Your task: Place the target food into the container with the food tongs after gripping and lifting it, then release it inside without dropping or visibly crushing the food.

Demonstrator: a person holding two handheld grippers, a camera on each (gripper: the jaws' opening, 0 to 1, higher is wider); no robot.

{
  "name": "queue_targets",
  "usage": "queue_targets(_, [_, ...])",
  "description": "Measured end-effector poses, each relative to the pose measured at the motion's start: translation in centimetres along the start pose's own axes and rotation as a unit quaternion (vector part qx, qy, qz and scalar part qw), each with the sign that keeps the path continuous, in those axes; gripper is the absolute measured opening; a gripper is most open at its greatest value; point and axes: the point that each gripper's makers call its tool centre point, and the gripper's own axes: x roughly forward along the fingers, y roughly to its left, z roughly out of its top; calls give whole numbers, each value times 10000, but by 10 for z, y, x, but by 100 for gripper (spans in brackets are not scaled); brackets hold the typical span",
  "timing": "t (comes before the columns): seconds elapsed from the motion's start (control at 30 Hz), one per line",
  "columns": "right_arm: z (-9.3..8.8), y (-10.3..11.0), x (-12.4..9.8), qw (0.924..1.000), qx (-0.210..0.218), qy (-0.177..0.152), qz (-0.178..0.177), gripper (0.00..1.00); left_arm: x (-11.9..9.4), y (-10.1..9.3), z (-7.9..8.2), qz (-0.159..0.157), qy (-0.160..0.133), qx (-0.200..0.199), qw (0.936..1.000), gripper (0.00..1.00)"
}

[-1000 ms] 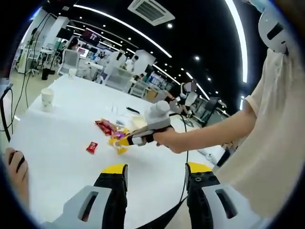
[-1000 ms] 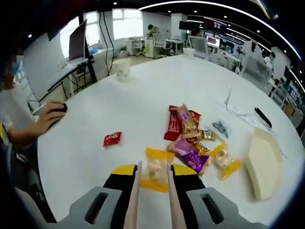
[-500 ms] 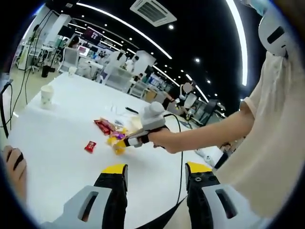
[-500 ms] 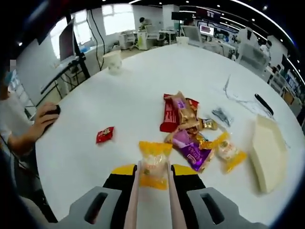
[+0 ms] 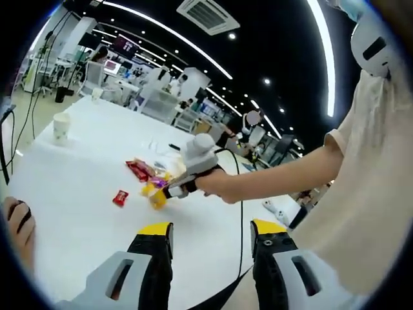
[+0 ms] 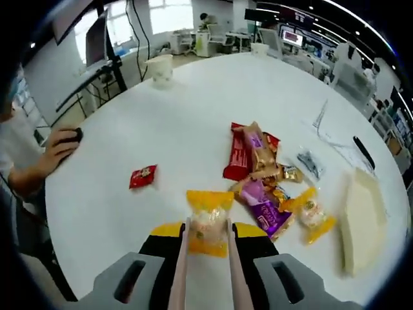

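My right gripper point(image 6: 208, 234) is shut on a pair of pale food tongs point(image 6: 182, 258), and the tong tips pinch a yellow snack packet point(image 6: 207, 222) just off the white table point(image 6: 129, 116). The packet looks whole. To the far right lies the cream rectangular container point(image 6: 360, 219), well apart from the packet. In the left gripper view a person's hand holds the right gripper point(image 5: 191, 160) with the yellow packet point(image 5: 157, 197) hanging at its tip. My left gripper point(image 5: 211, 234) stands open over the table's near edge with nothing between its jaws.
A pile of wrapped snacks point(image 6: 258, 169) lies mid-table, with a purple packet point(image 6: 261, 206) and a second yellow packet point(image 6: 313, 216). A small red packet point(image 6: 142, 175) lies apart. A paper cup point(image 6: 161, 70), a black pen point(image 6: 363, 152) and another person's hand point(image 6: 57, 147) sit near the edges.
The right gripper has raised the yellow packet in the tongs off the table and drifted left in the left gripper view. The left gripper stays open.
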Motion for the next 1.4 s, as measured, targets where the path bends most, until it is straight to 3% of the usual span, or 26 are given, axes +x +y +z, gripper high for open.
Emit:
queue_targets(0.17, [5,4,1,9998,-176,-105,53,28,0,1,0,2,12,8,10000,47])
queue_targets(0.63, [0,2,-10,9996,139,-240,79,23,3,0,1,17,-33,-6,10000,48])
queue_targets(0.93, [-10,-3,-33,9986,325,-350,231,23,15,-9,0,33,-57,-16,10000,49])
queue_targets(1.13, [-15,-1,-50,9982,142,-436,394,23,23,-22,6,29,-88,64,9999,49])
queue_targets(1.4, [-10,-4,-72,9960,186,-720,501,23,34,-36,11,83,-176,150,9997,49])
